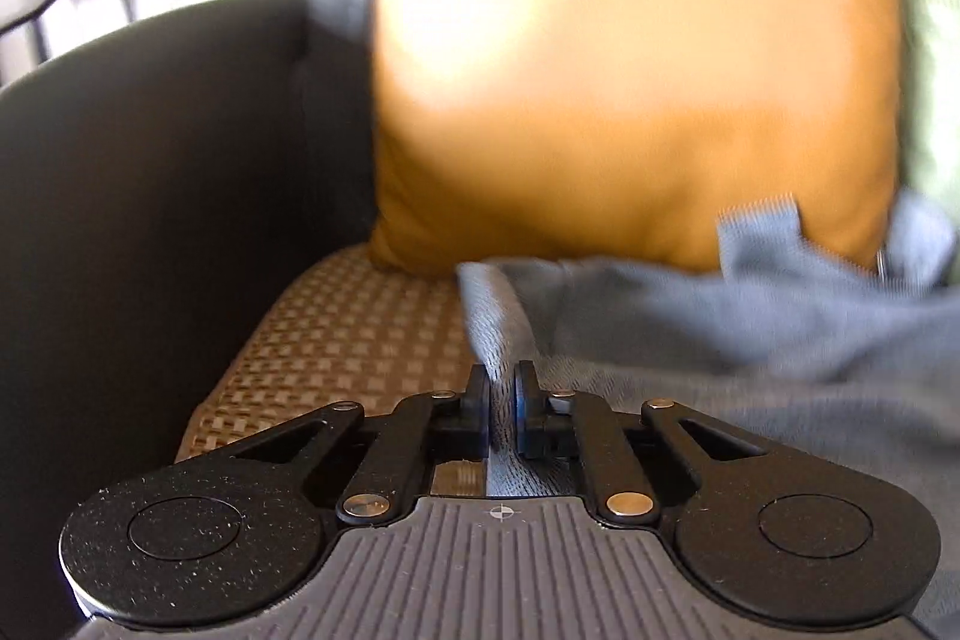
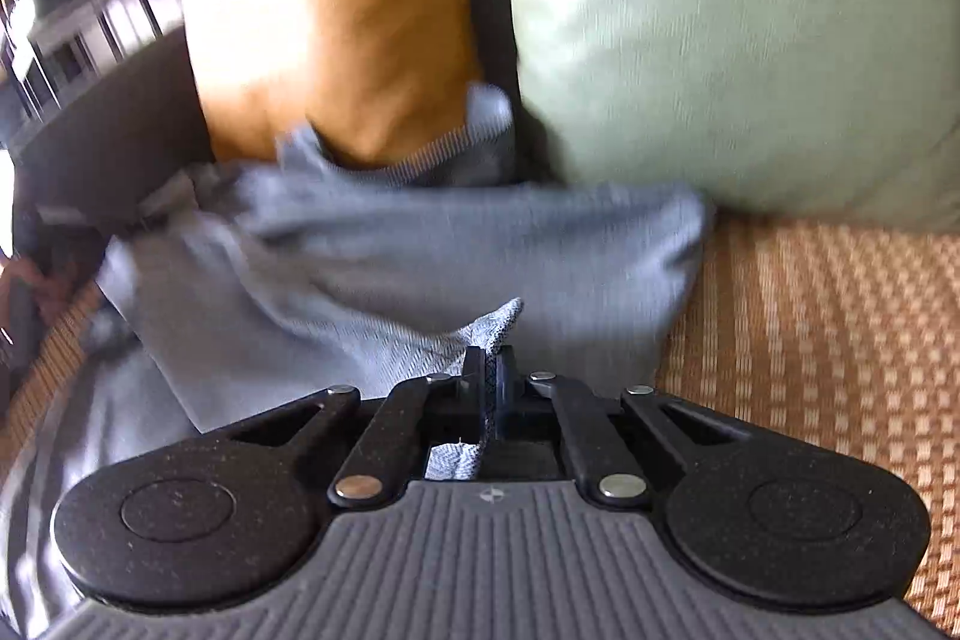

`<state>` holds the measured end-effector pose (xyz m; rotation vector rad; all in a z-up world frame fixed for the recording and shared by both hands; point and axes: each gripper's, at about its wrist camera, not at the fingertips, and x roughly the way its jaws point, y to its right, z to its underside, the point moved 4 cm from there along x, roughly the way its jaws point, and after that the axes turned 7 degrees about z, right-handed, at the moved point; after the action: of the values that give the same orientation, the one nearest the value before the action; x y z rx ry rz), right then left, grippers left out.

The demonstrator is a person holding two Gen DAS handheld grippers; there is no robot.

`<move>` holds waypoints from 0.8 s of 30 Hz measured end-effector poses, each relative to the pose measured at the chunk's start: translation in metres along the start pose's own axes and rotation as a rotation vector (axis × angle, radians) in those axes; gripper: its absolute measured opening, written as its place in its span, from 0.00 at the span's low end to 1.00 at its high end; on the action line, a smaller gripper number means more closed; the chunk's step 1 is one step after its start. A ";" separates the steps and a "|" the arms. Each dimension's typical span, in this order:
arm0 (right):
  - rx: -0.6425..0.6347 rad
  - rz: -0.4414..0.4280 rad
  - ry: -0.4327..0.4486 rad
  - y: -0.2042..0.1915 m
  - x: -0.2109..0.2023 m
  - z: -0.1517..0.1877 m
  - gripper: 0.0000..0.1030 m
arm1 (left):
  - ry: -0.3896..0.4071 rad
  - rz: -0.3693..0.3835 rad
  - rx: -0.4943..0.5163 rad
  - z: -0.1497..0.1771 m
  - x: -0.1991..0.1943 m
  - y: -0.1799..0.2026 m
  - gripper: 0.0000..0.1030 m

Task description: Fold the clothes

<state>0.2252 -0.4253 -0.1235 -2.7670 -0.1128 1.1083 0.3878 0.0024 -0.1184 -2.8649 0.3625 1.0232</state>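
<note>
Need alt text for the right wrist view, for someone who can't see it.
The right tool is shut on a fold of the grey-blue knit garment, which lies crumpled on the woven tan seat mat. Behind it stand a mustard-orange cushion and a pale green cushion; the picture is motion-blurred.

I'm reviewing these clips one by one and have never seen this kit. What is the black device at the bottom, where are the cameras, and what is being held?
Each picture comes from a camera mounted on a hand-held gripper, looking forward along its two fingers. One shows the left gripper, the other the right gripper. Both are closed on folds of the same blue-grey garment, which lies on a woven seat cover. Behind it lean an orange cushion and a green cushion, with a dark armrest on the left. The pictures are motion-blurred.
</note>
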 end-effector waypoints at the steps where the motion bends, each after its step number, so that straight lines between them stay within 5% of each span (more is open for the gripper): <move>1: 0.004 0.004 0.031 0.001 -0.005 -0.007 0.03 | 0.022 -0.023 -0.025 -0.003 -0.001 -0.002 0.02; 5: 0.054 0.054 0.112 0.015 -0.003 -0.031 0.03 | 0.091 -0.104 -0.096 -0.012 0.001 -0.010 0.03; 7: 0.066 0.087 0.121 0.021 0.004 -0.033 0.03 | 0.056 -0.128 -0.083 -0.009 0.012 -0.009 0.03; 11: 0.068 0.159 0.081 0.029 0.023 -0.018 0.08 | -0.030 -0.148 -0.024 0.010 0.028 -0.003 0.21; 16: 0.069 0.249 0.031 0.039 0.045 0.000 0.36 | 0.000 -0.032 0.061 0.014 -0.012 -0.001 0.28; 19: 0.041 0.182 0.106 0.029 0.013 0.002 0.36 | 0.049 0.089 0.082 0.011 -0.049 0.007 0.34; 22: -0.023 0.105 0.078 0.007 0.007 0.008 0.36 | 0.039 0.182 0.172 0.018 -0.063 0.035 0.39; 24: -0.067 0.099 0.030 -0.005 0.018 0.015 0.35 | -0.018 0.129 0.291 0.034 -0.048 0.050 0.32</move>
<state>0.2272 -0.4167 -0.1457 -2.8759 -0.0096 1.1053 0.3191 -0.0314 -0.1140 -2.5993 0.6450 0.9265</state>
